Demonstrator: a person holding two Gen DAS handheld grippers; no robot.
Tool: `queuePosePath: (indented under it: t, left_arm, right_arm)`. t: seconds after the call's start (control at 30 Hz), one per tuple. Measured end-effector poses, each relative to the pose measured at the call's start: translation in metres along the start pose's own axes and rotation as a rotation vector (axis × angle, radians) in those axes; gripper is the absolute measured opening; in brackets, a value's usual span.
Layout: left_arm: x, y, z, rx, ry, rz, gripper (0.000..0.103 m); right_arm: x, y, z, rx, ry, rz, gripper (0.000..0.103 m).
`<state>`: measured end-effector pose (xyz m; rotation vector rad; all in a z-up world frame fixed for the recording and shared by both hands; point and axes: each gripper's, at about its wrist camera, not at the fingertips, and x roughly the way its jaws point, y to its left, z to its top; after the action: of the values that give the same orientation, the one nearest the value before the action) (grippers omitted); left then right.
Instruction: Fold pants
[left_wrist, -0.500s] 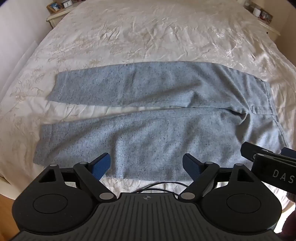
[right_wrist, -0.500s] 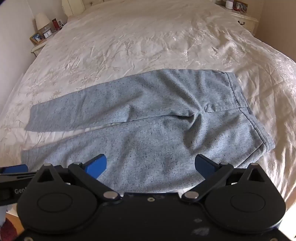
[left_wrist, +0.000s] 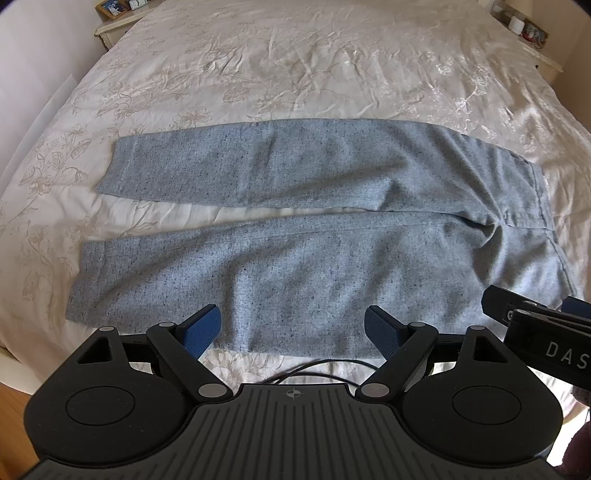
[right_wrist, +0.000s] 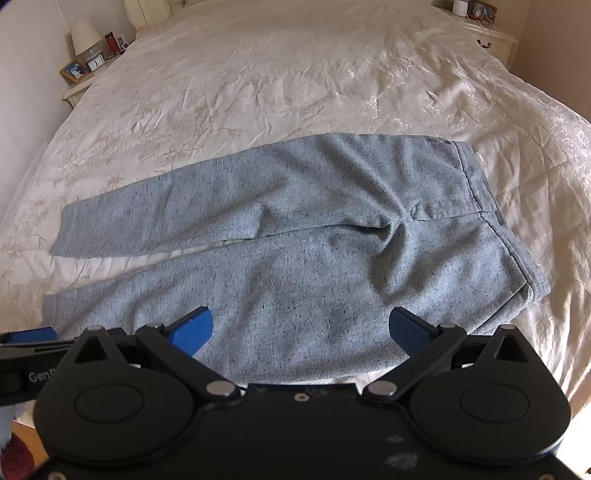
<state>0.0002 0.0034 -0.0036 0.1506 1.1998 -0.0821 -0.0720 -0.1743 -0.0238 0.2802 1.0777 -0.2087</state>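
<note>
Grey speckled pants (left_wrist: 314, 236) lie flat on the bed, legs pointing left, waistband at the right; they also show in the right wrist view (right_wrist: 295, 251). My left gripper (left_wrist: 291, 328) is open and empty, hovering above the near edge of the near leg. My right gripper (right_wrist: 301, 328) is open and empty, above the near edge of the pants close to the hip. The right gripper's body shows at the right edge of the left wrist view (left_wrist: 543, 332). The left gripper's finger shows at the left edge of the right wrist view (right_wrist: 29, 336).
The pants lie on a cream floral bedspread (left_wrist: 295, 66). A nightstand with a photo frame stands at the far left (right_wrist: 77, 74), another at the far right (right_wrist: 484, 26). A black cable (left_wrist: 314, 369) lies at the bed's near edge. Wooden floor (left_wrist: 14, 398) shows below left.
Both grippers have shifted slightly forward over the near edge of the pants. The pants have not moved.
</note>
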Motion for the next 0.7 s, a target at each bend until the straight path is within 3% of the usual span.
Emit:
queuePosePath:
  t: [0.7]
  left_arm:
    - [0.0005, 0.0014, -0.0003, 0.020, -0.021, 0.004, 0.085]
  right_arm:
    - [-0.0015, 0.0030, -0.0061, 0.008, -0.003, -0.013, 0.103]
